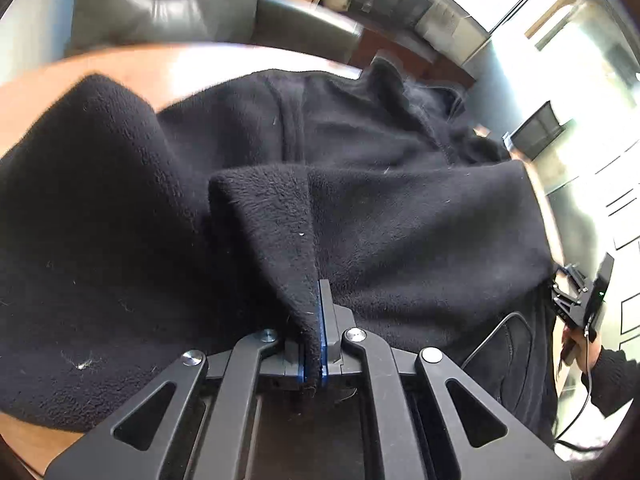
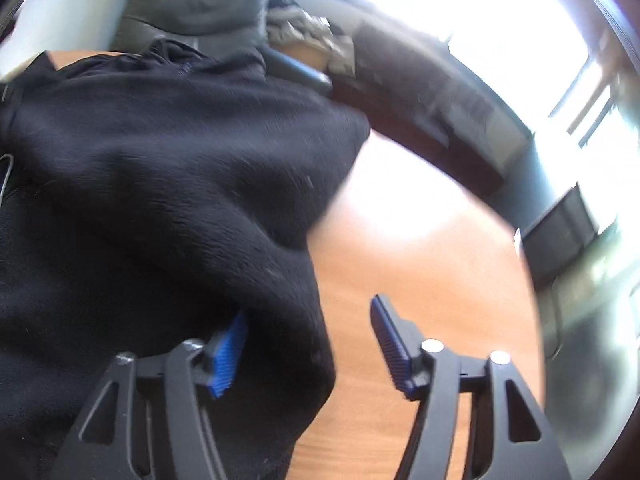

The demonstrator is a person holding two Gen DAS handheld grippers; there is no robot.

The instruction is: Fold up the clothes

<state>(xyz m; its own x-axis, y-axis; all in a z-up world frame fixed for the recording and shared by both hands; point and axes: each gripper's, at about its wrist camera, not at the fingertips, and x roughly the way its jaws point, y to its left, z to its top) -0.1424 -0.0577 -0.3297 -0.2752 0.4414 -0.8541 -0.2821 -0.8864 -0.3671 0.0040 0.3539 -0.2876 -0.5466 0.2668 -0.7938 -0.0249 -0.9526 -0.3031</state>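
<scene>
A black fleece garment (image 1: 360, 168) lies spread over a round wooden table (image 1: 48, 80). My left gripper (image 1: 316, 300) is shut on a raised fold of the fleece, which stands up as a peak between the blue pads. In the right wrist view the same fleece (image 2: 160, 184) fills the left half. My right gripper (image 2: 308, 316) is open, its blue-padded fingers (image 2: 226, 354) wide apart. The garment's edge drapes over the left finger and hangs between the two, not pinched. The right gripper (image 1: 580, 304) also shows at the far right of the left wrist view, held by a hand.
Bare wooden tabletop (image 2: 420, 264) lies to the right of the garment. A grey leather sofa (image 1: 168, 4) stands behind the table. A dark monitor (image 1: 536, 128) and bright windows are at the right. A cable (image 1: 492, 328) trails from the right gripper.
</scene>
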